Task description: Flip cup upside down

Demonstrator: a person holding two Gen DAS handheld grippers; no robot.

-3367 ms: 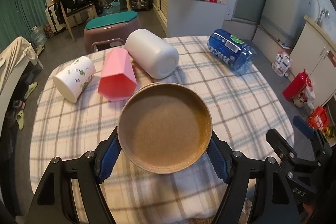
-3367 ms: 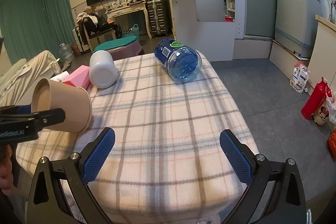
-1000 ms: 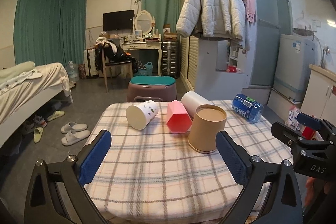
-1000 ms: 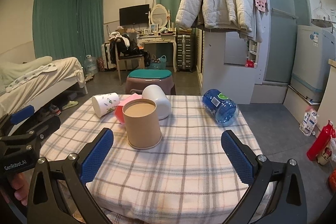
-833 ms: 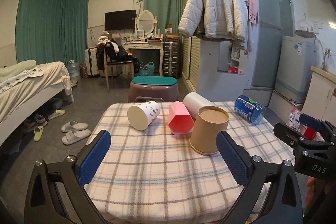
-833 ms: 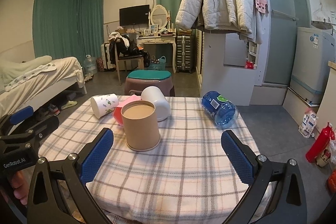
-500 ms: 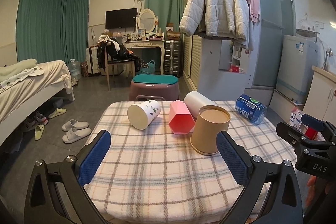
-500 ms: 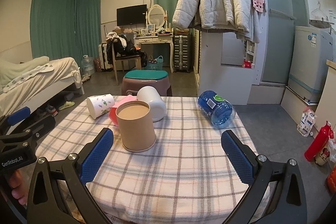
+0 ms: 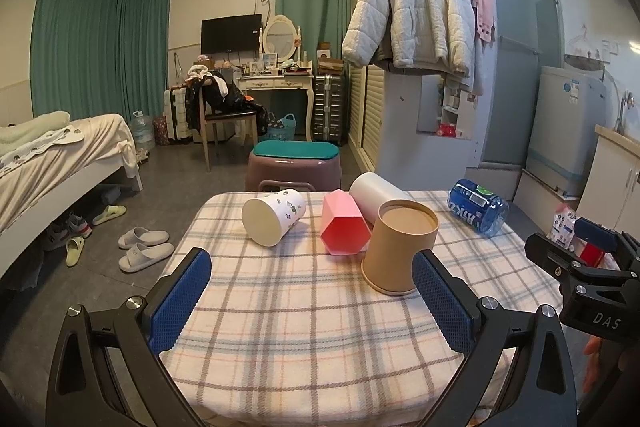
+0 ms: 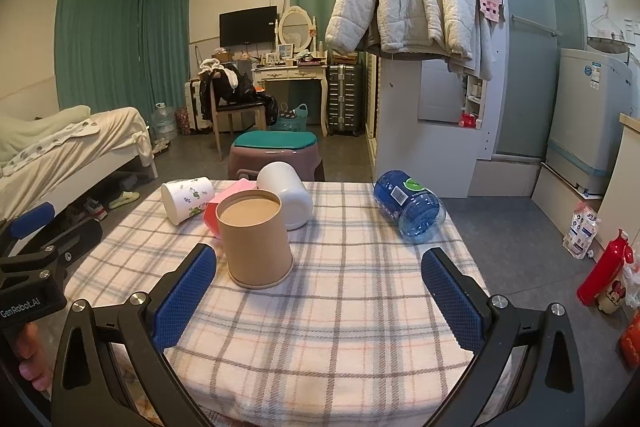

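A brown paper cup stands upside down on the plaid tablecloth, wide rim down and flat base up; it also shows in the right wrist view. My left gripper is open and empty, held back from the cup near the table's front edge. My right gripper is open and empty, also back from the cup. Each gripper shows at the edge of the other's view.
Behind the brown cup lie a white patterned cup, a pink hexagonal cup and a white cup on their sides. A blue water bottle lies at the far right. A stool stands beyond the table.
The left gripper held the brown cup tilted over the table; the cup now stands upside down, released. Both grippers have drawn back and are nearly still over the last second.
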